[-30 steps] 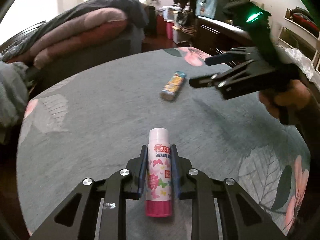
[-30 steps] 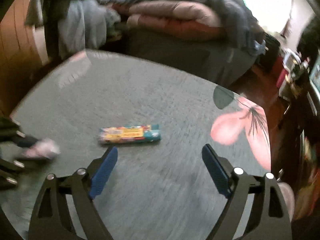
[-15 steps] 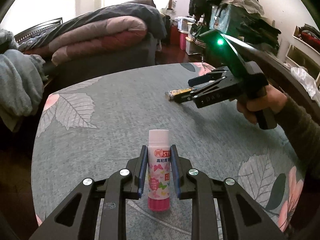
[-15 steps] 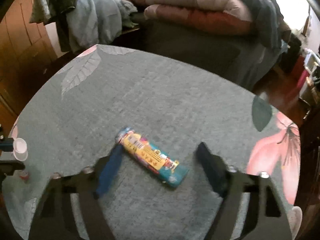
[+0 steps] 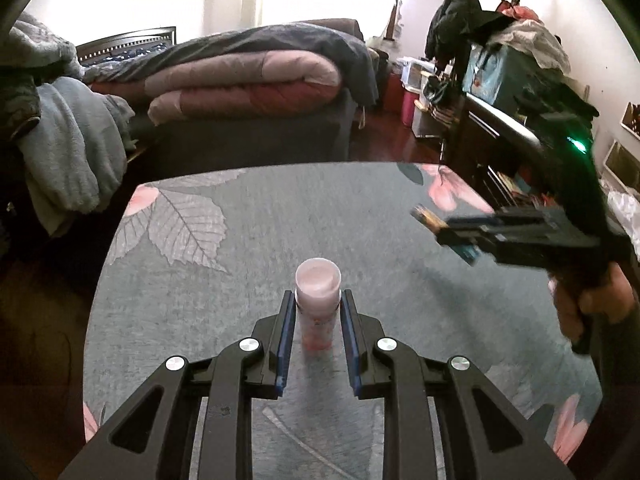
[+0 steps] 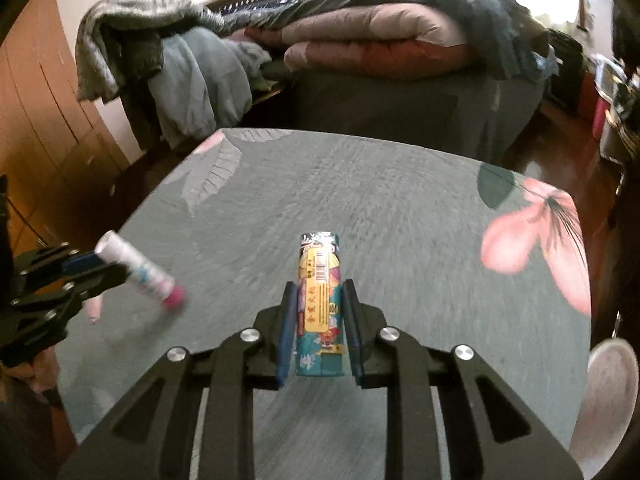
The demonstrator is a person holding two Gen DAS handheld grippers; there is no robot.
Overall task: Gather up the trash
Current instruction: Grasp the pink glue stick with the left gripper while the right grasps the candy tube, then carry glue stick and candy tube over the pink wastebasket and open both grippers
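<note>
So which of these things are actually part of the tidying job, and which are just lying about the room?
Part of the job:
- glue stick, clamped in the left gripper
- colourful box, between the closing jaws of the right gripper

Just lying about:
- folded quilts on the sofa
- grey blankets heaped at the left
- floral table cover
- cluttered shelf

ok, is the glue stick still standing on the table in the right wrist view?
No. The glue stick is tilted and held off the table between the fingers of the left gripper.
</note>
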